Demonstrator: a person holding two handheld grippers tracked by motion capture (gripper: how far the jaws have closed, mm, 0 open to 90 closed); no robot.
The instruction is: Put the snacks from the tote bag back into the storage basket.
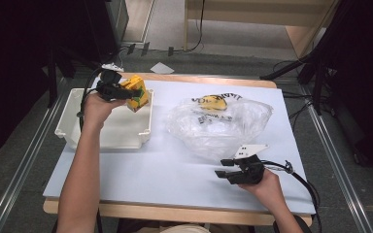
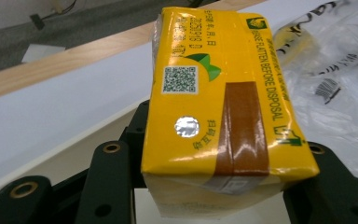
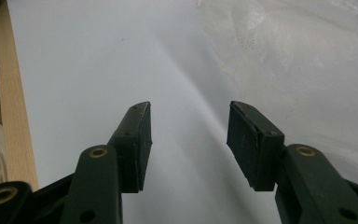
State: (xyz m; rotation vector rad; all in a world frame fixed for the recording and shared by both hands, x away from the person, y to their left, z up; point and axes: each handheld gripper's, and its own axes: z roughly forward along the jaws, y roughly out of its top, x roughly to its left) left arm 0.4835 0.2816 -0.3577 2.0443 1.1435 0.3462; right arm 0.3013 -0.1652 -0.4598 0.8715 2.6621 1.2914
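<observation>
Nearest the person, the right gripper (image 1: 227, 168) rests low over the pale blue-white table top (image 1: 175, 165) with its jaws spread wide and nothing between them, just short of the crumpled clear plastic bag with black lettering (image 1: 218, 124); parked there it looks ready to steady or reach into the bag, though that is a judgement. The right gripper view shows the two black pads (image 3: 137, 140) apart over bare table with the bag's edge (image 3: 307, 70) beyond. Inside the bag, toward its far side, lies something yellow (image 1: 212, 102), too veiled by film to identify. Farther off on the left, the left gripper (image 1: 126, 92) is clamped on a yellow rectangular drink carton (image 1: 137, 93), held in the air above the far right corner of the white rectangular plastic bin (image 1: 77, 127), likely so it can be lowered inside. In the left gripper view the carton (image 2: 223, 93) is pinched across its narrow sides, showing a QR code, a brown stripe, a round foil straw seal and green print about flattening before disposal.
</observation>
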